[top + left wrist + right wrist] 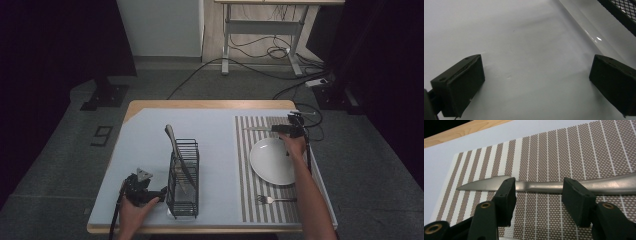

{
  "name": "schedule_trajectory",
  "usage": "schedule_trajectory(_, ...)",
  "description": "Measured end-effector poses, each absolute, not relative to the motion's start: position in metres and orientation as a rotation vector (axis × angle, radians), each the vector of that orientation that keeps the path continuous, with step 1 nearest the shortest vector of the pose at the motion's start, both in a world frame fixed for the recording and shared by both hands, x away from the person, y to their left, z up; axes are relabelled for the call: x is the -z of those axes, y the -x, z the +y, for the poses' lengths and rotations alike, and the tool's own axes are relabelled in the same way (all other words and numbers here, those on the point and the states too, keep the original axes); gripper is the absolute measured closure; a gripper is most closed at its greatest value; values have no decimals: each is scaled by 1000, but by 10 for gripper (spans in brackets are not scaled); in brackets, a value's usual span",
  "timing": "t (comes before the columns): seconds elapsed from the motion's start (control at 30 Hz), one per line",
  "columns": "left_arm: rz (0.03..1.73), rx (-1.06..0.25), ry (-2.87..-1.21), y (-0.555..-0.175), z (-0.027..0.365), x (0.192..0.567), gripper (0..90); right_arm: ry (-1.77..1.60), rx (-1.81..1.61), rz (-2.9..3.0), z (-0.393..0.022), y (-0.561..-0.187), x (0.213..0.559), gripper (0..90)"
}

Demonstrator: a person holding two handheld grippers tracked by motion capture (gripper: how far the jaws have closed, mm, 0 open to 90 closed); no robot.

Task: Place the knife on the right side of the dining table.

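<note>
My right gripper [537,195] hovers with open jaws over the knife [544,185], which lies on the striped placemat [247,165] beyond the white plate [272,161]. My left gripper [142,187] rests released on the pale grey counter [145,135], beside the wire rack [184,175]. Around is dark carpet floor [60,150].

The brushed, dull-silver metal table knife [544,185] has a smooth satin sheen and lies on a woven brown-and-cream striped placemat [579,155] of coarse, matt mesh-like weave. The black right gripper [537,197] has matt plastic jaws with brass-coloured rivets. The round white plate [272,161] looks like smooth glazed ceramic. A silver metal fork [272,200] glints faintly. The black wire-mesh cutlery rack [183,177] is thin coated metal. The pale grey-blue table cover [524,50] is smooth and slightly glossy, over a light wooden table edge [210,104]
</note>
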State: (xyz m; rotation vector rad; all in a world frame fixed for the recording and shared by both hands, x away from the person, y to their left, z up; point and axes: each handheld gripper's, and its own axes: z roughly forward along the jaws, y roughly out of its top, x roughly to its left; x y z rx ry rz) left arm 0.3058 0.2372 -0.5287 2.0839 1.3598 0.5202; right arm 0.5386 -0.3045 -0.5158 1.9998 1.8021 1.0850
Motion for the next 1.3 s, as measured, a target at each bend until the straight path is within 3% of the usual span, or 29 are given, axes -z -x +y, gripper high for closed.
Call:
schedule_trajectory(0.8, 1360, -520, -2084, -306, 237, 529, 0, -2005, -1136, 1769, -310, -536, 516, 429)
schedule_trajectory(1.3, 1361, -520, -2082, -306, 237, 529, 0, -1786, -1296, 1838, -292, -477, 479, 422)
